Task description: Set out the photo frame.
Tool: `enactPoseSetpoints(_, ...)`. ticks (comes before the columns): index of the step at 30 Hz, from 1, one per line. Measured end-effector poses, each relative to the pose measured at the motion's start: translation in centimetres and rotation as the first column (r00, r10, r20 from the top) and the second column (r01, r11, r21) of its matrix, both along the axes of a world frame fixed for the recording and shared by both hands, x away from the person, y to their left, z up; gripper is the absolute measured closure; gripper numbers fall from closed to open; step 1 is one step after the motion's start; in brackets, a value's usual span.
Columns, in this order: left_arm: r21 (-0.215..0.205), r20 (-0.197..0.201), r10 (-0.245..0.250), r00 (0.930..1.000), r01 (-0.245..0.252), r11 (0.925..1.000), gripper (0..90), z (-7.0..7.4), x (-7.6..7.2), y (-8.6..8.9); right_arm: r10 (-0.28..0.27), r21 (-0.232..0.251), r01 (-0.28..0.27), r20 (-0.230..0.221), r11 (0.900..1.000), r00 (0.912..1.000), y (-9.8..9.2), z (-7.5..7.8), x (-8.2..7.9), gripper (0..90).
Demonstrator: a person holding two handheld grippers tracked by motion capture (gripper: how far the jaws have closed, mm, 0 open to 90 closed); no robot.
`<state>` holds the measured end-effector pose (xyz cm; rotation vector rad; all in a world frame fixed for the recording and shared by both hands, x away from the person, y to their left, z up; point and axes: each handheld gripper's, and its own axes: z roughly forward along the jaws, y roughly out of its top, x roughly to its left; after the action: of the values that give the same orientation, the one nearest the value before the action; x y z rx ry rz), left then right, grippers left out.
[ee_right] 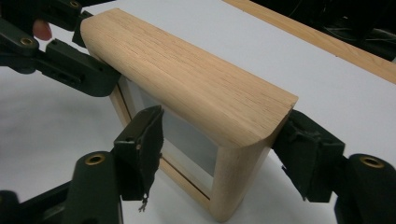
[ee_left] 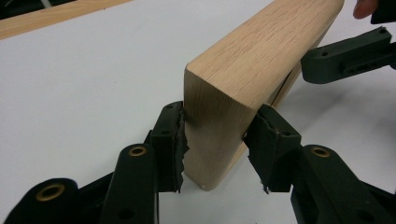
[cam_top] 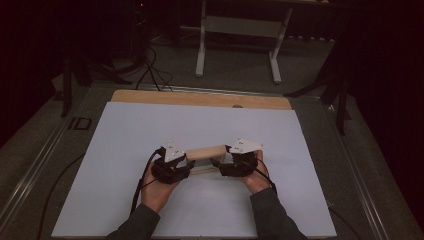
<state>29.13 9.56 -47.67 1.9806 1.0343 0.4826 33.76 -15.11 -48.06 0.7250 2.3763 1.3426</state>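
Standing upright between both jaws: wooden frame (cam_top: 205, 152), left gripper (ee_left: 215, 149) clamping its end.

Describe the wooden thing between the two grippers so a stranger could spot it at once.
Start at the white board that covers the table. Near its middle, just ahead of the person's hands, a pale wooden frame stands on edge with the left gripper at one end and the right gripper at the other. It has thick, rounded oak-coloured sides around a grey panel, and nothing else stands on the board.

A light wooden frame (cam_top: 205, 152) with rounded edges stands upright on the white table sheet (cam_top: 125, 150).
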Motion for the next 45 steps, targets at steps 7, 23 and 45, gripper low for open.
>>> enactPoseSetpoints(7, -0.001, 0.007, -0.004, 1.0000, 0.004, 1.0000, 56.1, 0.2, 0.0, 0.0, -0.006, -0.003, 0.006, 0.012, 1.000, 0.9999, -0.2, 0.1, -0.2, 38.8)
enactPoseSetpoints(23, 0.012, 0.022, -0.001, 0.9998, 0.000, 0.9999, 55.4, 0.3, 0.3, 0.2, 0.007, 0.001, -0.007, 0.008, 1.000, 0.9999, -0.7, 0.2, -0.3, 48.5)
enactPoseSetpoints(45, -0.006, 0.028, -0.003, 0.9996, 0.003, 1.0000, 63.7, 0.6, 1.2, 1.2, 0.029, 0.019, -0.030, 0.007, 0.999, 0.9995, -0.3, 0.4, -0.2, 53.3)
